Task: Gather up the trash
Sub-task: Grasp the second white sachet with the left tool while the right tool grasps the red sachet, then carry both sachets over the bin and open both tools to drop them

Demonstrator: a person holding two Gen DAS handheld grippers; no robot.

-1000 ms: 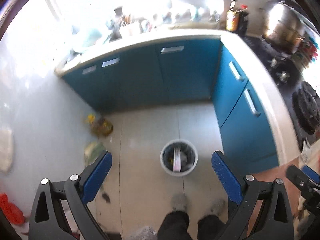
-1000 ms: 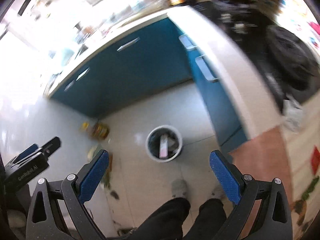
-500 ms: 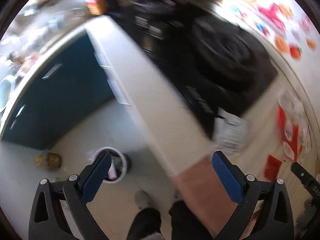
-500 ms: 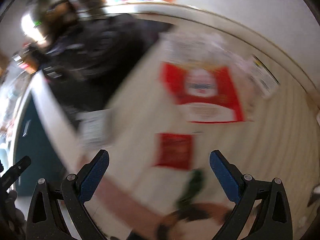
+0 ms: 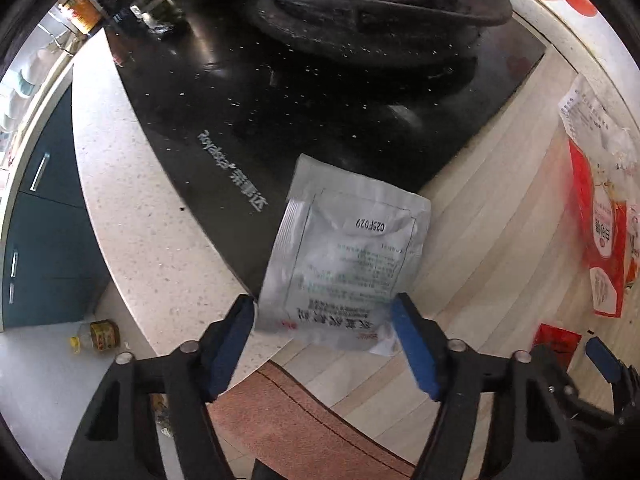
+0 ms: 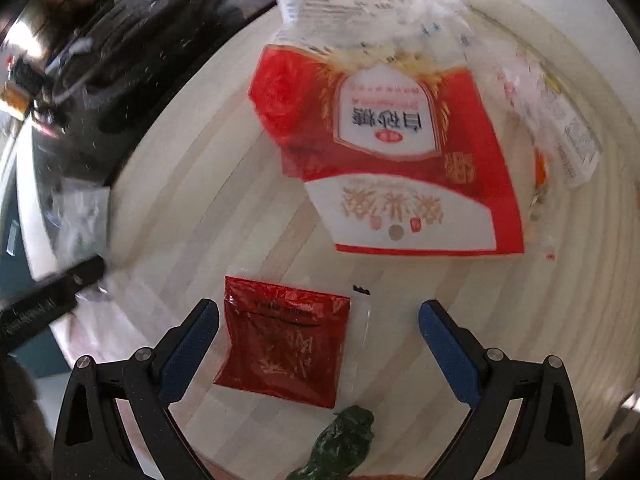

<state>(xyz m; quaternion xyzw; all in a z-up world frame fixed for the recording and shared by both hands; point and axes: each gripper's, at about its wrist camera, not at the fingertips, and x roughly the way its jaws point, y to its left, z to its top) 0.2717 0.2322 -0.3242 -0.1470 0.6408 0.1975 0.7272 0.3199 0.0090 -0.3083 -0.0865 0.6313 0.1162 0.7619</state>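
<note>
A silver printed sachet (image 5: 344, 256) lies flat, half on the black stove glass and half on the pale wooden counter (image 5: 500, 200). My left gripper (image 5: 324, 328) points straight down over its near end. Its jaws are closing, with the sachet's edges just inside the blue pads (image 5: 236, 332). In the right wrist view a small red sachet (image 6: 284, 344) lies between the wide-open jaws of my right gripper (image 6: 320, 340), nearer the left pad and untouched. Beyond it lie a big red-and-white sugar bag (image 6: 392, 152) and a clear printed wrapper (image 6: 560, 120). A dark green crumpled scrap (image 6: 340, 444) lies near the lower edge.
The black gas stove (image 5: 320, 80) with its burner fills the far side. A speckled white counter edge (image 5: 132, 220) drops to blue cabinets (image 5: 44, 240). A yellow-capped bottle (image 5: 98, 336) lies on the floor. A reddish-brown surface (image 5: 312, 420) adjoins the wooden counter.
Both grippers swung from above the floor and its white bin over to the counter beside the stove and came down. The left jaws have narrowed around the silver sachet; the right stay wide.
</note>
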